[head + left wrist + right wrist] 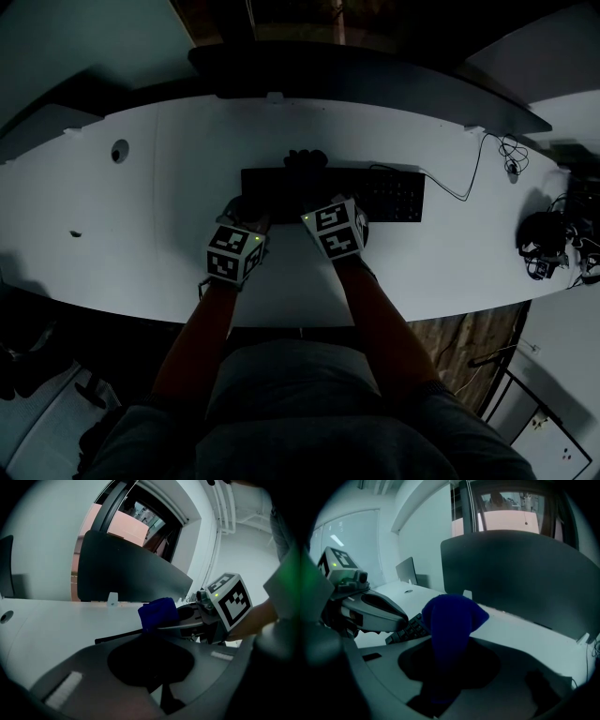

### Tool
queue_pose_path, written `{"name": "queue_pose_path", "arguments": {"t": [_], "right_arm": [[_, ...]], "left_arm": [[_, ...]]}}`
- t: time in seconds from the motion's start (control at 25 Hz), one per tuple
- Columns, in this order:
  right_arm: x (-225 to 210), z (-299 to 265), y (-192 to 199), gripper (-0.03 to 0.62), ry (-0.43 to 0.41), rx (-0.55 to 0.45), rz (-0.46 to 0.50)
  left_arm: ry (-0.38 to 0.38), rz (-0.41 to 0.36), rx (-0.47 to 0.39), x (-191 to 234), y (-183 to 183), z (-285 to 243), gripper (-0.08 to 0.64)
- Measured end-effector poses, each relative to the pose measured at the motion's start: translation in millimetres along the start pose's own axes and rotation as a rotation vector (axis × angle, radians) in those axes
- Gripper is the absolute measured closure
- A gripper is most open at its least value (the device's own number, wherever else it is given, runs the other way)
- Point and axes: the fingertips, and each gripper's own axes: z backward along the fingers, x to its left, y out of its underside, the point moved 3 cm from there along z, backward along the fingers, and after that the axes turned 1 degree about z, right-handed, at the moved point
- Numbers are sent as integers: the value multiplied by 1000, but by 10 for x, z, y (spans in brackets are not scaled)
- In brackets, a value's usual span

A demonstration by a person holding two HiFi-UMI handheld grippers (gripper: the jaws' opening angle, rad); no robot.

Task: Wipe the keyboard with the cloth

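A black keyboard (380, 195) lies across the middle of the white desk (169, 216). My right gripper (309, 174) is shut on a blue cloth (305, 157), which sits bunched over the keyboard's far edge. In the right gripper view the cloth (452, 620) rises from between my jaws (445, 667), with keys (410, 627) just left of it. My left gripper (246, 210) rests at the keyboard's left end and looks shut, with nothing seen in it. The left gripper view shows the cloth (158, 613) in the right gripper (180, 620) and the keyboard's thin edge (117, 637).
A dark divider panel (375, 84) runs behind the desk. A thin cable (473, 173) leads from the keyboard to the right. Dark headphones and wires (544, 246) lie at the right end. A round cable hole (119, 150) is at far left.
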Motion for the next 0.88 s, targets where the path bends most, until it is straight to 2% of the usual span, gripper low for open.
{"name": "queue_pose_path", "arguments": {"t": [0.88], "right_arm": [[-487, 304, 289, 462, 40, 6, -24]], "left_arm": [[30, -20, 14, -500, -64, -414, 551]]}}
